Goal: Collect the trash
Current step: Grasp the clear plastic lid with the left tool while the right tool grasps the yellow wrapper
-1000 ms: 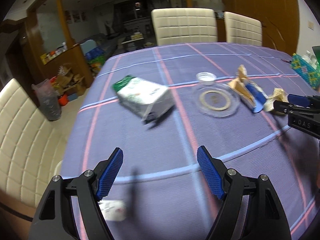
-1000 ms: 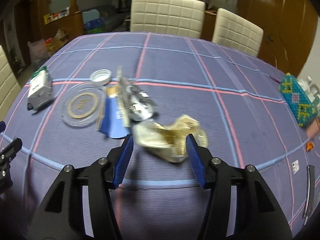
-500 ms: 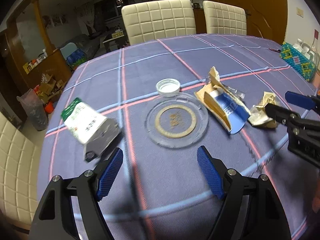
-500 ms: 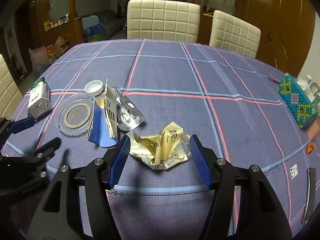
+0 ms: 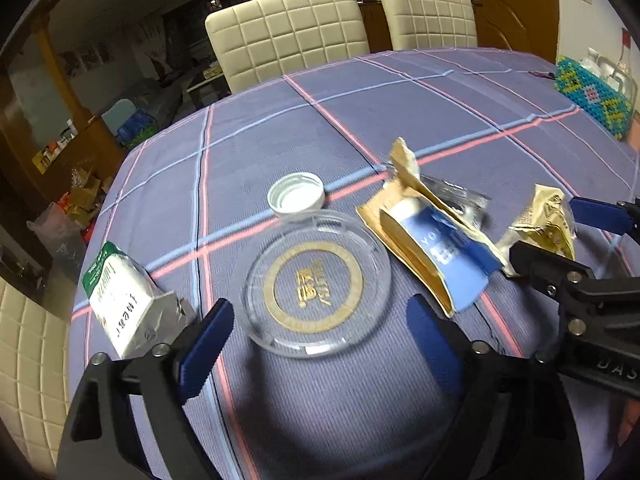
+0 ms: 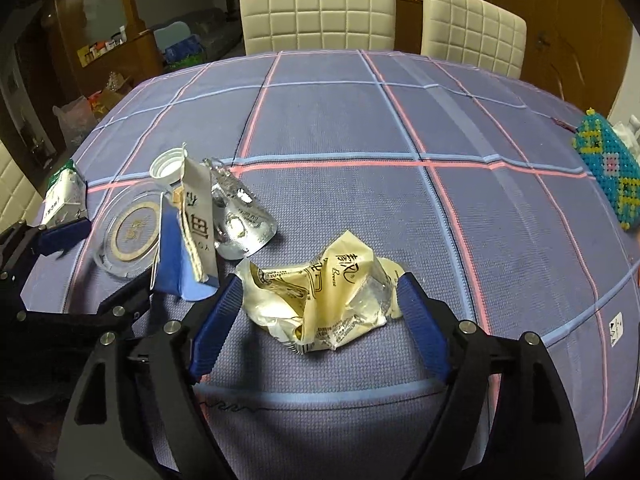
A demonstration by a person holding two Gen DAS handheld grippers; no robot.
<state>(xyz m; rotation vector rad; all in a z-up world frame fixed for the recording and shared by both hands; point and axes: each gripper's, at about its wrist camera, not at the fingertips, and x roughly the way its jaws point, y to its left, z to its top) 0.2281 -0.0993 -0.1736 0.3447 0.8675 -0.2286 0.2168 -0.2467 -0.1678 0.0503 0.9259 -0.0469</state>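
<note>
The right tool [image 6: 320,316] stands wide around the crumpled wrapper [image 6: 320,300], which lies on the counter [image 6: 400,200]; its jaws have just been opening and the pads do not press the wrapper. The left tool [image 5: 320,338] is also wide, its jaws just opened further, over the near rim of the glass dish [image 5: 314,284], holding nothing. Only the left view shows the dish print and the carton [image 5: 120,304] clearly. Only the right view shows the foil pack [image 6: 240,220] behind the torn blue pack [image 6: 188,240]. The wrapper is partly hidden in the left view. The white cap [image 5: 296,196] lies just beyond the dish.
</note>
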